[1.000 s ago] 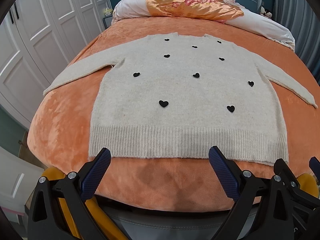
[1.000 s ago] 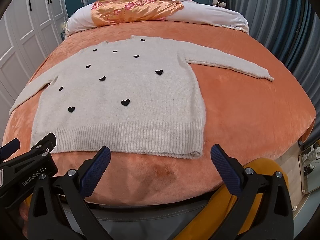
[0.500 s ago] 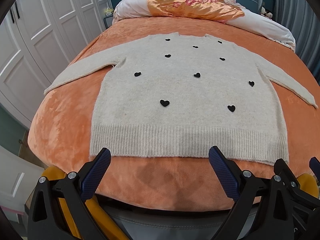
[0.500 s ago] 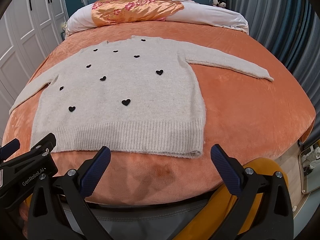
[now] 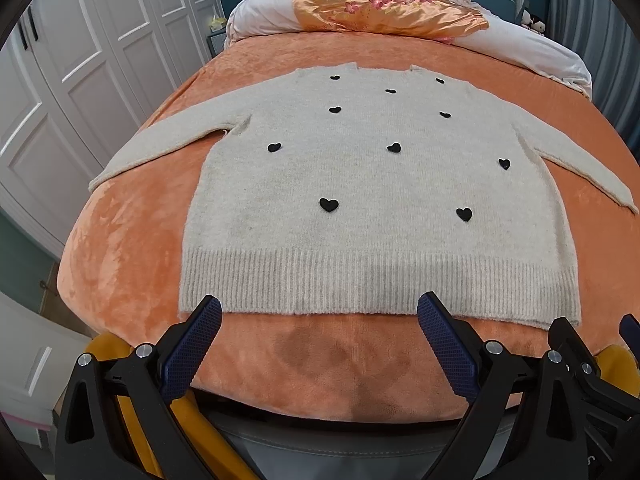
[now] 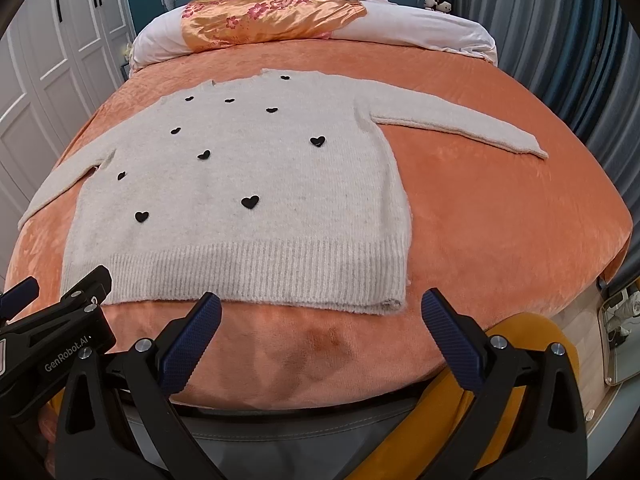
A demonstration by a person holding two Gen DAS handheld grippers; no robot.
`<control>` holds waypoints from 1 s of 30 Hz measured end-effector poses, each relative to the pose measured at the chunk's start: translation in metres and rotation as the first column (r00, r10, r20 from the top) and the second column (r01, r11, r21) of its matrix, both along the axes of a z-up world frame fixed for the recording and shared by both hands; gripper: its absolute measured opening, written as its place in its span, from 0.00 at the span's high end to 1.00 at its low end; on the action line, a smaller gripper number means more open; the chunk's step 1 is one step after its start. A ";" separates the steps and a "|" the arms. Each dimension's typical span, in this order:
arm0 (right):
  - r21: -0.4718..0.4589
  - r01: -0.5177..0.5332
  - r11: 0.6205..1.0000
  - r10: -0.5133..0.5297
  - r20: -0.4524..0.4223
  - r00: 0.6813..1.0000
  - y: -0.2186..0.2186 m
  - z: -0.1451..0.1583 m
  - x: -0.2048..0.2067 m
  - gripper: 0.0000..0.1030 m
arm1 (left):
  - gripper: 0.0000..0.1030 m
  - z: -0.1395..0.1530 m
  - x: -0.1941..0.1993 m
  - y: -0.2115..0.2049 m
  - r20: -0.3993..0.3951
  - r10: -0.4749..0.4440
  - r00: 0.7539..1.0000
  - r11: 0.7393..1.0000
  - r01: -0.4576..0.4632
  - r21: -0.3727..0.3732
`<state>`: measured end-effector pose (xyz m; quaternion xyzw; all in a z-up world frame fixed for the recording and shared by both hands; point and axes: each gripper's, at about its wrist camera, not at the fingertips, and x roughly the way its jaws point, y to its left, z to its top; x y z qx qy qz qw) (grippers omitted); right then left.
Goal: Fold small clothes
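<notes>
A cream knitted sweater (image 5: pixel 372 184) (image 6: pixel 256 184) with small black hearts lies flat, front up, on an orange blanket, both sleeves spread out sideways. Its ribbed hem faces me near the bed's foot. My left gripper (image 5: pixel 320 312) hovers open just short of the hem's left half, with nothing between its blue pads (image 5: pixel 196 344). My right gripper (image 6: pixel 322 312) is open too, just before the hem's right half, apart from the cloth. The left gripper's body shows at the left edge of the right wrist view.
The orange blanket (image 5: pixel 132 236) (image 6: pixel 500 216) covers a bed. White pillows with an orange flowered cloth (image 5: pixel 384 8) lie at the head. White wardrobe doors (image 5: pixel 80 80) stand left, grey curtains (image 6: pixel 560 40) right. A yellow and grey thing (image 6: pixel 524 336) sits below the bed's foot.
Both views have crept very slightly forward toward the sweater's hem. The sweater lies as before and both grippers stay open.
</notes>
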<state>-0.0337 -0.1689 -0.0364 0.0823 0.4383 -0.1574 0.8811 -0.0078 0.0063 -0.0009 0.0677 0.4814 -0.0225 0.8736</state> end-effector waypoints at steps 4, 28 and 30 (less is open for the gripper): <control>0.007 0.000 1.000 0.000 -0.009 1.000 -0.002 -0.003 0.002 0.05 | 0.07 -0.004 0.003 -0.003 -0.006 -0.004 1.000 1.000 0.005 0.010; 0.288 0.565 0.773 -0.596 0.029 0.802 -0.430 -0.060 0.115 0.06 | 0.07 -0.053 0.105 0.025 -0.134 0.140 0.981 0.986 -0.150 -0.069; 0.286 0.599 0.748 -0.626 0.005 0.780 -0.454 -0.072 0.125 0.06 | 0.07 -0.061 0.114 0.023 -0.173 0.124 0.977 0.991 -0.132 -0.033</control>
